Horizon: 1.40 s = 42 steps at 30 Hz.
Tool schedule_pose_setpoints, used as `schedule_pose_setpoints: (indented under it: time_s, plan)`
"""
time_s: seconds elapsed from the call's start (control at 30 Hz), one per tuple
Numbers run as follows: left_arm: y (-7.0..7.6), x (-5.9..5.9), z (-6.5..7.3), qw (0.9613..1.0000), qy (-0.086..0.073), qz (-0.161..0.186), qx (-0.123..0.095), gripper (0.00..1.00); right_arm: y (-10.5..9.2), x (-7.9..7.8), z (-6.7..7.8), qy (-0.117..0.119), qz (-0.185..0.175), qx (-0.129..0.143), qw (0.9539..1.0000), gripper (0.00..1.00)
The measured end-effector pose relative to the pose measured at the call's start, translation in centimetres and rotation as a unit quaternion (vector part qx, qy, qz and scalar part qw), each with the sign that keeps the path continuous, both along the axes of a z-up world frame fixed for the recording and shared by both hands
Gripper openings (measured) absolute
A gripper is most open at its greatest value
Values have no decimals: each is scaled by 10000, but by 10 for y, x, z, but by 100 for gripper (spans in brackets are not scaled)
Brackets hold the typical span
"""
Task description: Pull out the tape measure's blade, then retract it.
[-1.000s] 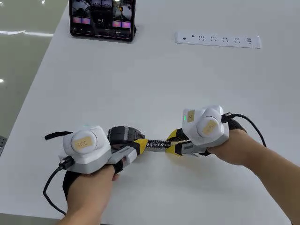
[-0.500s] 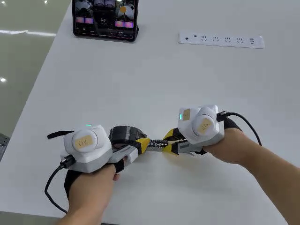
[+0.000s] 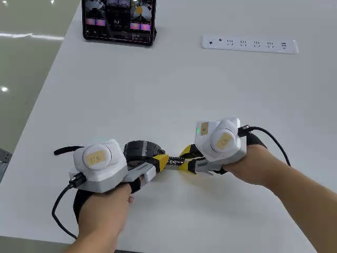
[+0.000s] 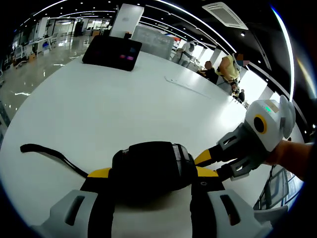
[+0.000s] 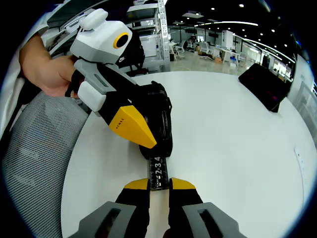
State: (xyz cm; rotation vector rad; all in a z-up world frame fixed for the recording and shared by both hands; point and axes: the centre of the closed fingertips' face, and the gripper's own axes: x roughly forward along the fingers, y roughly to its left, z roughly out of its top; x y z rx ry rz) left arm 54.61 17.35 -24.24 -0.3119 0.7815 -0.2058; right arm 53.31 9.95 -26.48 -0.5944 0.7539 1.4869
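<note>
While the left gripper point(image 4: 153, 174) has its two yellow-tipped jaws closed around the black case of the tape measure point(image 4: 151, 166), the right gripper point(image 5: 159, 185) faces it from the other side with its jaws pressed together on the blade point(image 5: 158, 171). Just a short stretch of blade is out of the case, with the numerals 2, 3 and 4 readable in the right gripper view. The tips of the two grippers sit near each other, with that stretch of blade between them. The tape measure lies on a white table point(image 3: 158, 95), close to the near edge in front of the person. A thin black strap point(image 4: 47, 151) trails from the case across the tabletop. At the far side of the table are a dark tablet point(image 3: 118, 21), propped up with its screen lit, and a white power strip point(image 3: 248, 45) lying flat, well apart from each other
</note>
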Motion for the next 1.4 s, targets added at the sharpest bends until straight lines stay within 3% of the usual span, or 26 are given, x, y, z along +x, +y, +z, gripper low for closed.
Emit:
schedule_pose_setpoints:
  time_s: [0.7,1.1,1.4]
  plan:
    - [1,0,1,9998,60,79,-179,58,30,1,3,122,-114,170,9997,10]
    - [1,0,1,9997,60,70,-223,59,28,0,4,154,-188,257,9994,11]
    - [0,0,1,10000,57,-23,-74,61,28,-2,2,191,-380,261,9988,12]
